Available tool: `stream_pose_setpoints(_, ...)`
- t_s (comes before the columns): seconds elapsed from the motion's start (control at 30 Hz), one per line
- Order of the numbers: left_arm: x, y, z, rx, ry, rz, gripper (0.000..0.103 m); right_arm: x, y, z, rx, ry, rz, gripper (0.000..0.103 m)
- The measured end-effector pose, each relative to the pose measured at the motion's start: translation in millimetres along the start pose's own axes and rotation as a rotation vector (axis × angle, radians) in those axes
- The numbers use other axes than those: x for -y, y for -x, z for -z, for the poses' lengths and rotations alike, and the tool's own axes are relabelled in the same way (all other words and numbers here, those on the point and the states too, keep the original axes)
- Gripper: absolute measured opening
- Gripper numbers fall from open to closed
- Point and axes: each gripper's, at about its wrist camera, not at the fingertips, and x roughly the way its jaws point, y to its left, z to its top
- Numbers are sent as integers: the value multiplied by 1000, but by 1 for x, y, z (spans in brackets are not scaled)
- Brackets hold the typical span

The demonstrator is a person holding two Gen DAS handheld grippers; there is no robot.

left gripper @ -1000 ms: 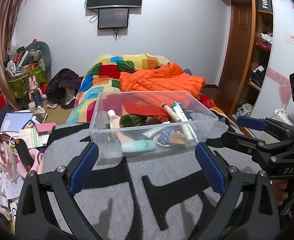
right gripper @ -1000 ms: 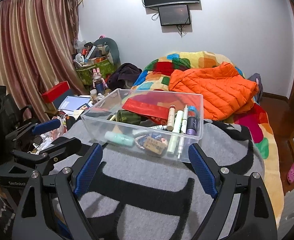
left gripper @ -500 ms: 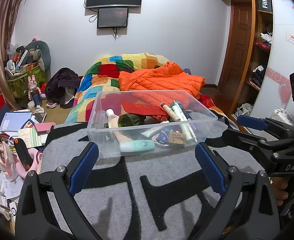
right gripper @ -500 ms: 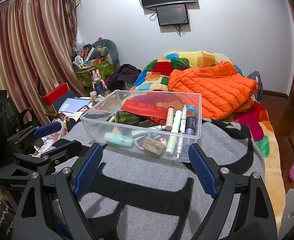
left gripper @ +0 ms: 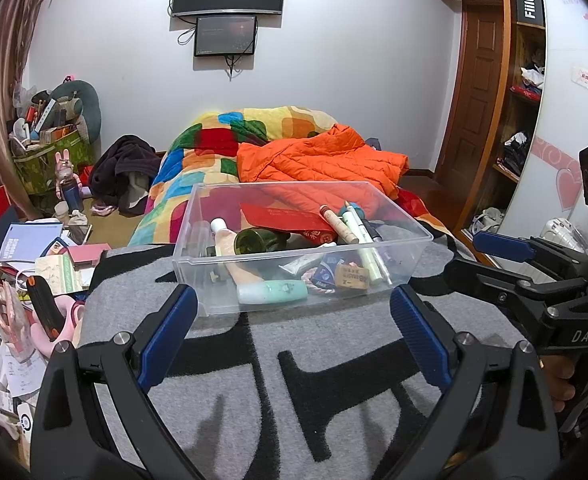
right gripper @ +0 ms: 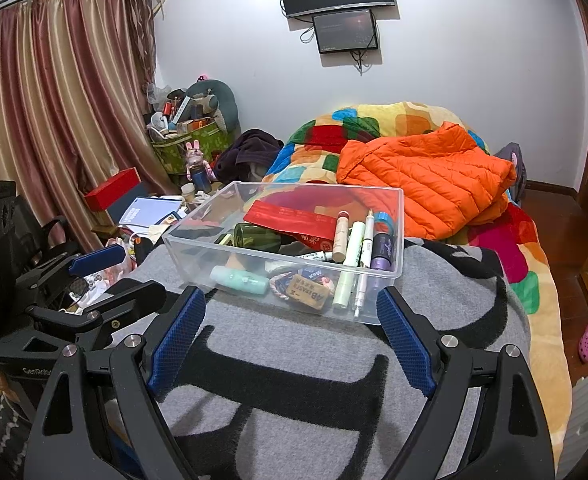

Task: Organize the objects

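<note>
A clear plastic bin (left gripper: 286,184) sits on a grey and black blanket (left gripper: 334,360). It holds a mint tube (left gripper: 272,292), a green glass bottle (left gripper: 260,240), a red envelope (left gripper: 282,218), several pens and tubes (left gripper: 360,236) and a brown tag (left gripper: 352,276). My left gripper (left gripper: 293,304) stands open just short of the bin's near wall, with nothing between its blue pads. In the right wrist view the same bin (right gripper: 318,186) lies just beyond my right gripper (right gripper: 291,300), also open with nothing in it. The two grippers are side by side: the right gripper (left gripper: 462,255) and the left gripper (right gripper: 142,270) each show in the other's view.
An orange jacket (left gripper: 322,160) lies on a patchwork quilt (left gripper: 214,152) behind the bin. Books, boxes and papers (left gripper: 34,264) crowd the floor to the left. A wardrobe with open shelves (left gripper: 522,120) stands on the right, curtains (right gripper: 54,120) on the left.
</note>
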Motion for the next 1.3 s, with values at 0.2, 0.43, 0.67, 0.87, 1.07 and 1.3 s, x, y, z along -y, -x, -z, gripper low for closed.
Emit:
stream_pose_setpoints(0.2, 1, 0, 0, 2, 1, 5, 98, -1, 1, 0, 0, 0, -2, 86)
stream_pose_setpoints(0.43, 4, -1, 0, -1, 3, 9, 98, -3, 2, 0, 0, 1, -4, 86)
stream_pose_setpoints(0.67, 6, -1, 1, 2, 0, 5, 98, -3, 2, 0, 0, -10, -5, 86)
stream_pose_setpoints(0.87, 5, -3, 1, -11, 4, 10, 99, 0, 1, 0, -2, -20, -7, 86)
stream_pose_setpoints(1.07, 2, -4, 1, -20, 11, 15, 99, 0, 0, 0, -4, -15, -8, 86)
stream_pose_setpoints(1.3, 2, -6, 1, -38, 12, 30, 99, -3, -4, 3, -12, -13, -11, 86)
